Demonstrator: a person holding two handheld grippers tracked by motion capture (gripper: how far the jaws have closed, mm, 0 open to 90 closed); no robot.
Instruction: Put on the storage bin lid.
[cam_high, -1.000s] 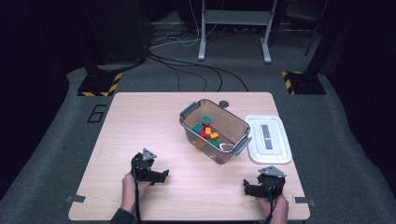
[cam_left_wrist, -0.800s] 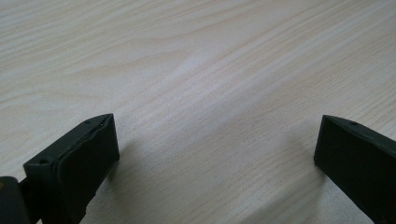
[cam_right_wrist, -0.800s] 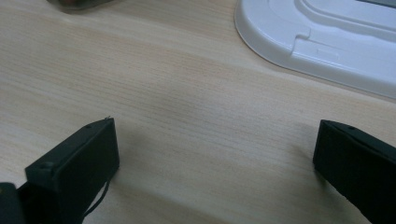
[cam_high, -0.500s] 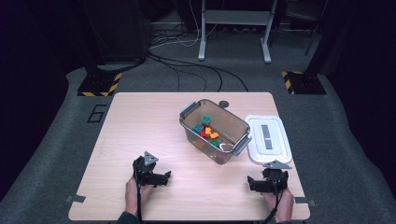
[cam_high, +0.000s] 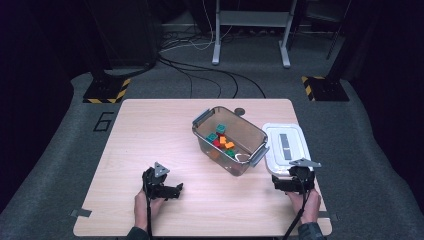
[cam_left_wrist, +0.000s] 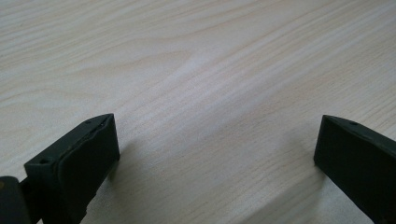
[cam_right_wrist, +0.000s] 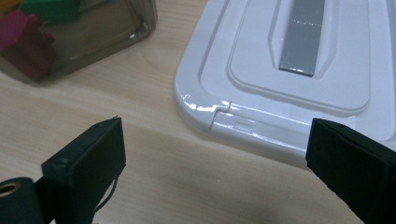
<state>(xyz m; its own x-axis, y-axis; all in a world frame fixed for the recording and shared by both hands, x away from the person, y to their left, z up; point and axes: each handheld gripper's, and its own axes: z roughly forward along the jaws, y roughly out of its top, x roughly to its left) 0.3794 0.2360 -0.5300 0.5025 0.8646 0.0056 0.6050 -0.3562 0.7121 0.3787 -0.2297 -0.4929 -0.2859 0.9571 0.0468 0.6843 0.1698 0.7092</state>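
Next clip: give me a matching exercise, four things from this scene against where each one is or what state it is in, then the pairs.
Things:
1. white lid
2. clear bin
3. left gripper
4. coloured blocks

Places or states:
A. inside the bin
B. open over bare wood
C. flat on the table, right of the bin
D. mid-table, uncovered

Pairs: 1-C, 2-D, 3-B, 4-A

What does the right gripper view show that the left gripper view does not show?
The right gripper view shows the near edge of the white lid with its grey strip, and a corner of the clear bin holding a red block and a green block. The left gripper view adds nothing of its own: bare wood grain runs between its jaws. Both share the light wooden table and two black jaws standing wide apart with nothing between them.
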